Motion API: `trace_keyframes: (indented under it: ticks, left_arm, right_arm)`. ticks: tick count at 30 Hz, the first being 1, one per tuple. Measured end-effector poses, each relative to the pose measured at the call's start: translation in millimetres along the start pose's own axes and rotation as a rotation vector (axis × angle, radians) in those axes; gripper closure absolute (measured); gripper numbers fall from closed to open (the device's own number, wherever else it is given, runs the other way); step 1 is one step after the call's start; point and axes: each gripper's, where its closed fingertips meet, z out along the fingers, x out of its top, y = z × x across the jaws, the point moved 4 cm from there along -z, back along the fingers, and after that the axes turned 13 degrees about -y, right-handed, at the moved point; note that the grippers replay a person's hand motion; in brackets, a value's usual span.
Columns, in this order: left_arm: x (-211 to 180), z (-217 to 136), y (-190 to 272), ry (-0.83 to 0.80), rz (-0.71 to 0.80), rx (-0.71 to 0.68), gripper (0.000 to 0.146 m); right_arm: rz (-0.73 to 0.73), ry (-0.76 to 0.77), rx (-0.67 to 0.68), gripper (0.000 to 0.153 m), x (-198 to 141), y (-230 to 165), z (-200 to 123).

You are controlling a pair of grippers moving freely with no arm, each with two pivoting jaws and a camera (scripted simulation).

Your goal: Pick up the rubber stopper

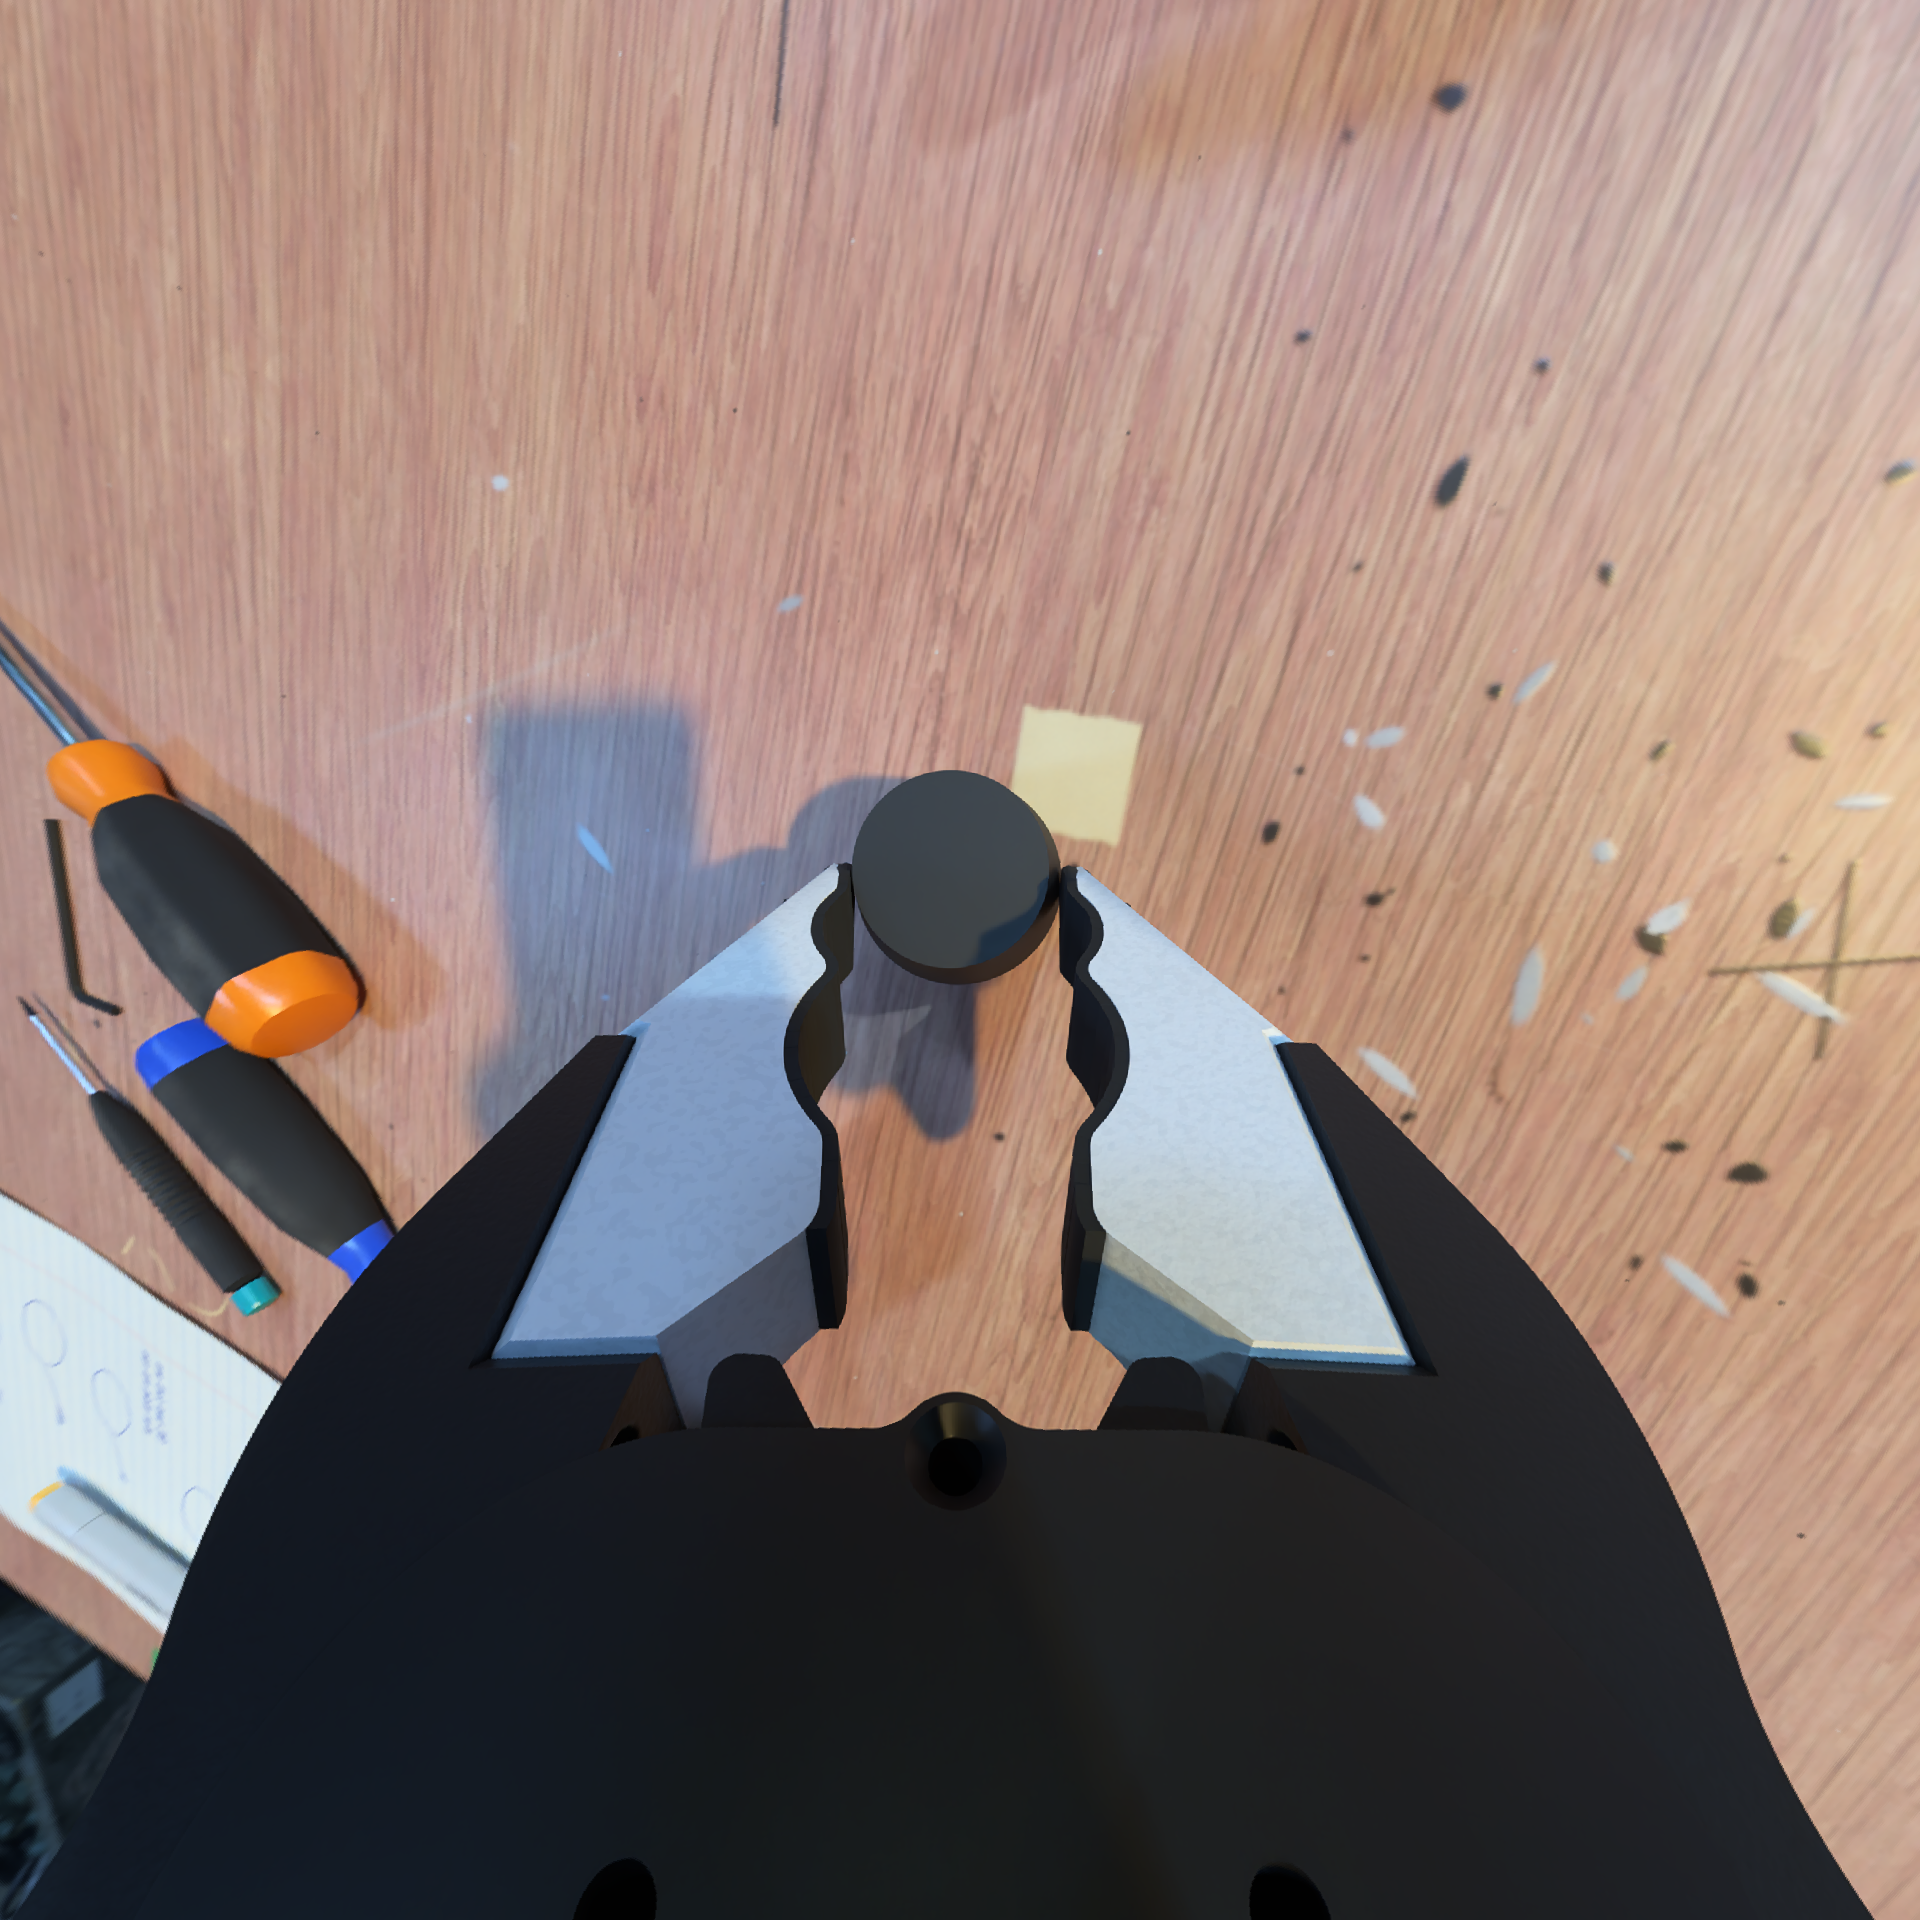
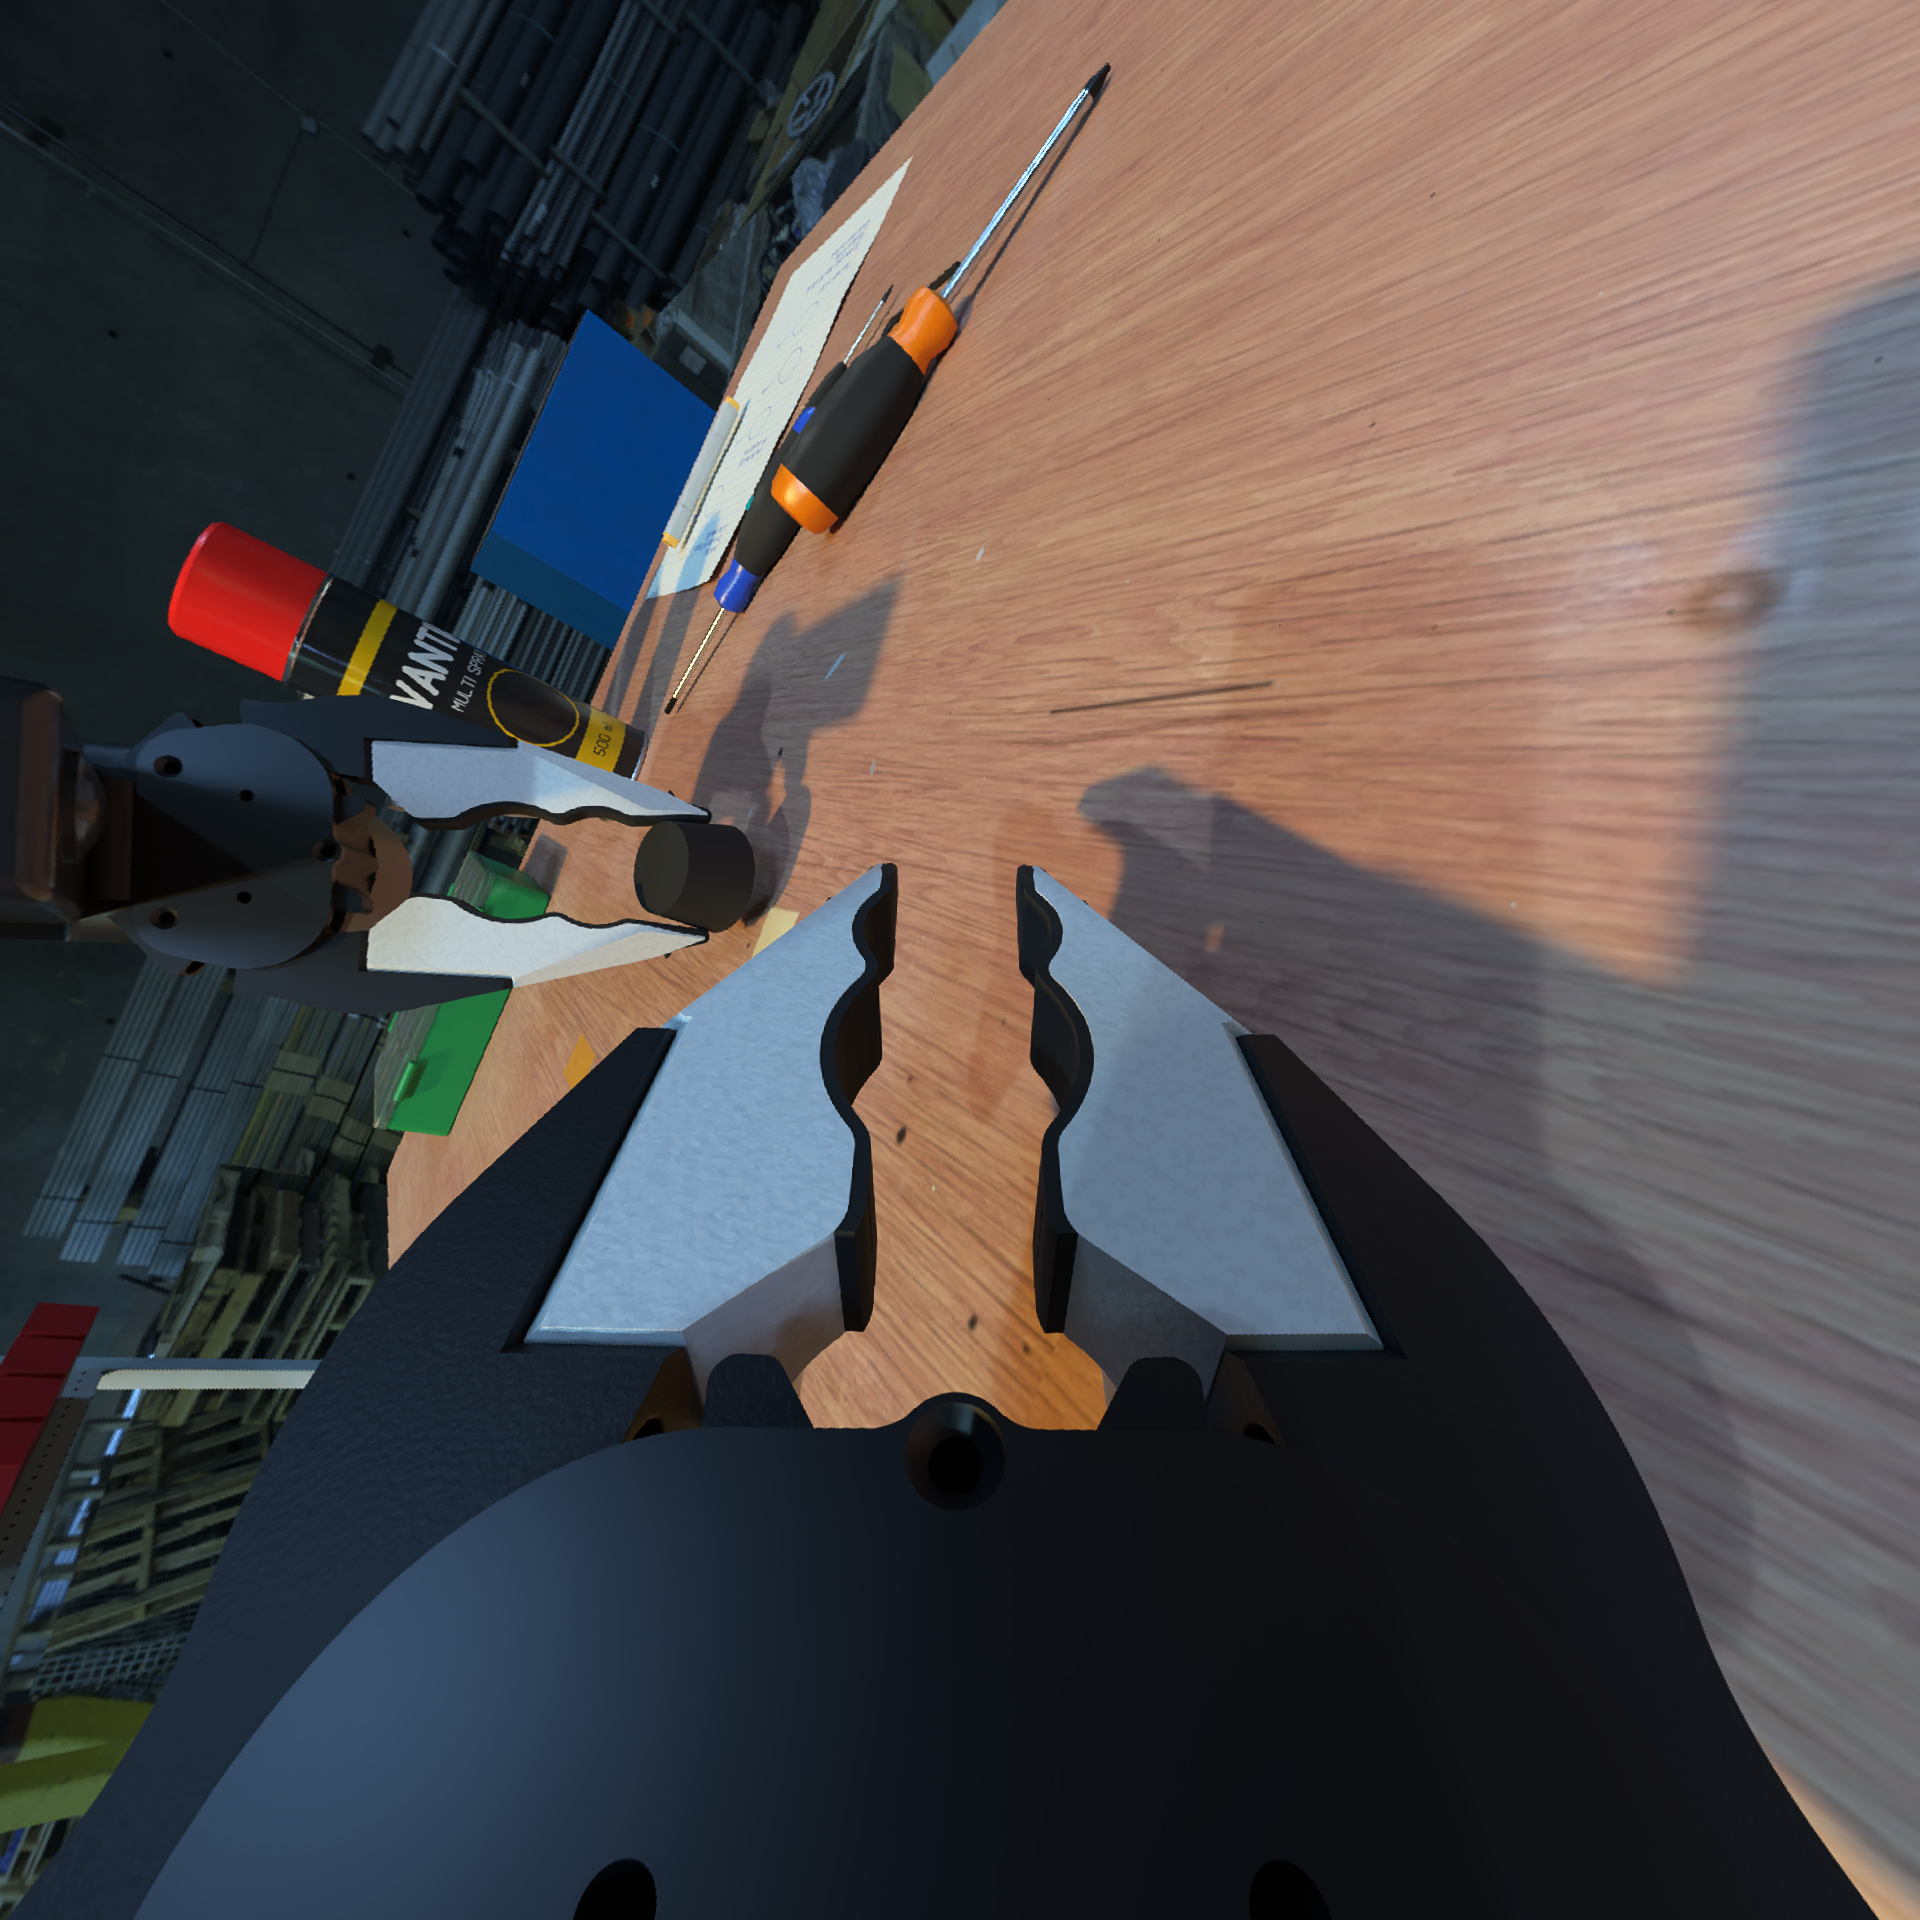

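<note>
Your wood-grain surface point(image 1: 1039, 364) lay bare ahead. Your left hand-held gripper point(image 1: 954, 883) pinched the round black stopper point(image 1: 951, 868) above it; your right hand-held gripper point(image 2: 954, 894) stood parted, holding nothing.

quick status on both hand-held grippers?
Left hand-held gripper: shut on the rubber stopper, pinched at its fingertips.
Right hand-held gripper: open, holding nothing.

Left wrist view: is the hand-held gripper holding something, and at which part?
Yes. The left hand-held gripper holds the rubber stopper by its round side wall, one fingertip on each side. The right hand-held gripper holds nothing.
</note>
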Motion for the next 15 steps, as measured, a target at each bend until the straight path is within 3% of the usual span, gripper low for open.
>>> trace_keyframes:
  ticks: [15]
  left_arm:
    - [-18, -12, -6, -0.027, -0.024, 0.055, 0.107]
  right_arm:
    - [-0.019, 0.013, 0.013, 0.130, -1, -3, -2]
